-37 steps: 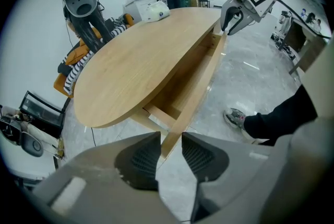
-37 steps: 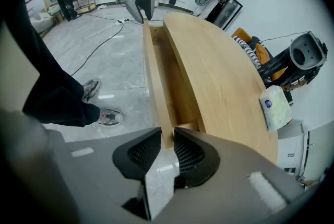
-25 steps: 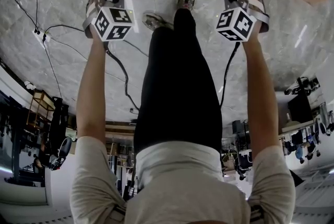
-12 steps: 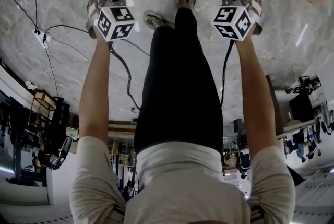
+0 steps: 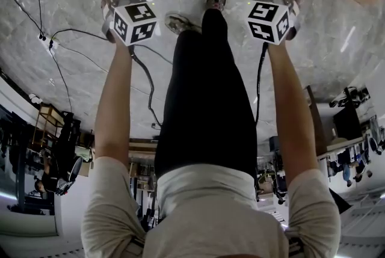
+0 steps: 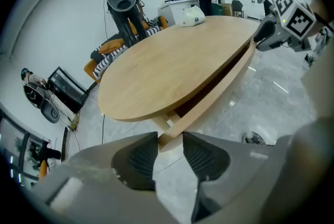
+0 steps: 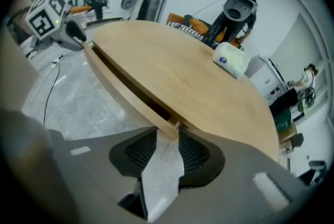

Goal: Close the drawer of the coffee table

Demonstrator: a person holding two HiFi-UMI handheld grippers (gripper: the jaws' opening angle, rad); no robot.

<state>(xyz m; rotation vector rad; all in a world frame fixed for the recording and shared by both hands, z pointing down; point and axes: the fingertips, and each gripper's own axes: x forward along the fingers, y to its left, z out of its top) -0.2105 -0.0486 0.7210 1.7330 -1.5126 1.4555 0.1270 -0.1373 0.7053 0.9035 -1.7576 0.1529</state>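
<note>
Hovering at drawer [image 6: 209,100] ends; left gripper [image 6: 170,139] parted, empty; right gripper [image 7: 167,135] just opening, empty.

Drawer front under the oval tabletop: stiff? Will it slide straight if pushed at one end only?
The drawer front looks like a solid wooden board, so probably stiff. It runs long under the tabletop, so a push at one end may skew and jam it; both ends seems safer. Only a narrow dark gap shows, so little travel likely remains.
</note>
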